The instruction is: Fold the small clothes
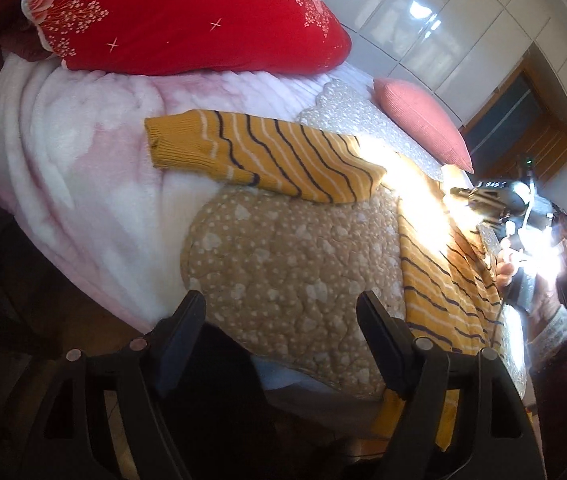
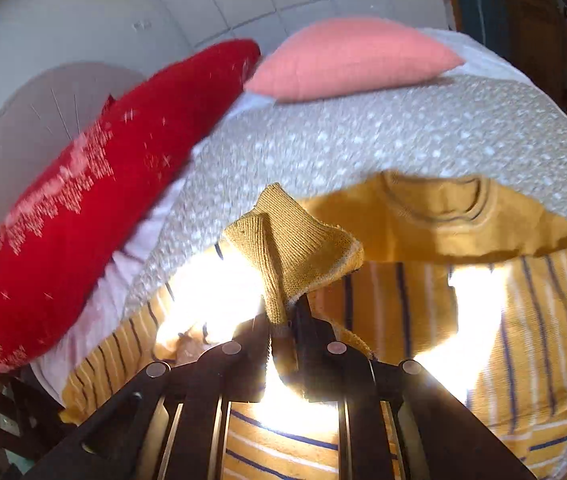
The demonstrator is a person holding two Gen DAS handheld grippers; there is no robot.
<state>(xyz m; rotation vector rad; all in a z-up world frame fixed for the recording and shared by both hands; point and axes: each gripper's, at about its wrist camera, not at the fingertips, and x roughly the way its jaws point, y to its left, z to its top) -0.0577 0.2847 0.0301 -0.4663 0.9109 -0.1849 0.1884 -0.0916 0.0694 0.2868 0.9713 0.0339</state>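
A small mustard-yellow sweater with dark and white stripes (image 1: 443, 280) lies on a dotted quilt (image 1: 295, 272). One sleeve (image 1: 259, 156) stretches flat to the left, onto the pink blanket. My left gripper (image 1: 283, 320) is open and empty above the quilt, left of the sweater's body. My right gripper (image 2: 287, 316) is shut on the other sleeve's ribbed cuff (image 2: 291, 244) and holds it lifted over the sweater's body (image 2: 503, 320). The collar (image 2: 439, 204) lies beyond it. The right gripper also shows far right in the left wrist view (image 1: 459, 191), in glare.
A red flowered pillow (image 1: 187, 12) and a pink cushion (image 1: 423, 120) lie at the head of the bed. A fluffy pink blanket (image 1: 83, 168) covers the left part. White wardrobe doors (image 1: 443, 20) stand behind. Strong sunlight washes out part of the sweater.
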